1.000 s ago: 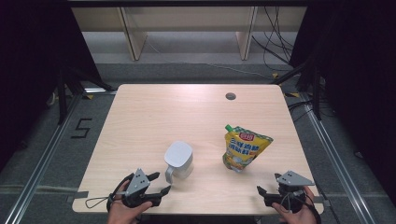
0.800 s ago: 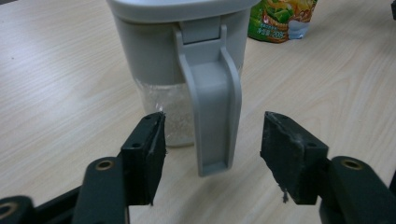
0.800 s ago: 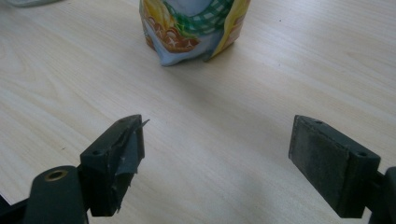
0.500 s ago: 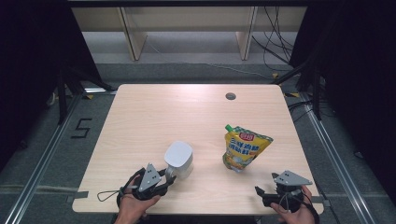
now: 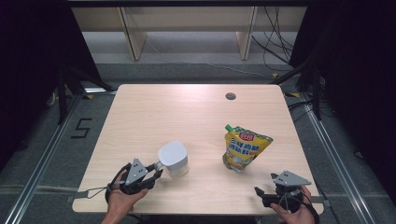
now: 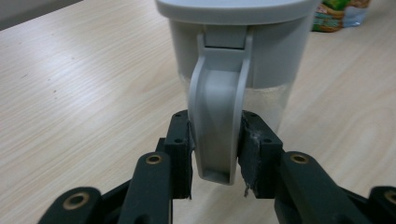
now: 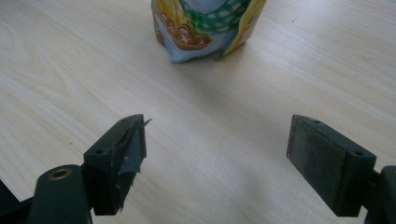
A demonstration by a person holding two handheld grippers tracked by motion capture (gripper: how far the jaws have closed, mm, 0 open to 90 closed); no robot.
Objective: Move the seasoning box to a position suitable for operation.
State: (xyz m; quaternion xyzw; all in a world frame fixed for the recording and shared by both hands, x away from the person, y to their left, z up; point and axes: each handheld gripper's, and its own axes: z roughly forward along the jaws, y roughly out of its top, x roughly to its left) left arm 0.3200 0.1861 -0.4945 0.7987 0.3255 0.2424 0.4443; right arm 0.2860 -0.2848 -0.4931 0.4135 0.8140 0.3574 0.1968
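Observation:
A white lidded jug (image 5: 173, 158) with a clear lower body stands near the table's front left. My left gripper (image 5: 158, 169) has just been closing and is now shut on the jug's handle (image 6: 219, 116), its pads pressing both sides of it. A yellow spouted pouch (image 5: 243, 149) lies to the right of the jug, and its lower end (image 7: 205, 23) lies ahead of my right gripper (image 7: 217, 144). That gripper (image 5: 261, 193) rests at the front right corner, open, with bare table between its pads.
The wooden table (image 5: 187, 112) has a small round hole (image 5: 230, 96) near its far edge. Wooden shelf legs (image 5: 133, 32) and loose cables (image 5: 275, 51) are on the floor beyond it. Metal rails run along both sides of the table.
My left gripper moved right to the jug and shut on its handle. The right gripper, jug and pouch kept their places.

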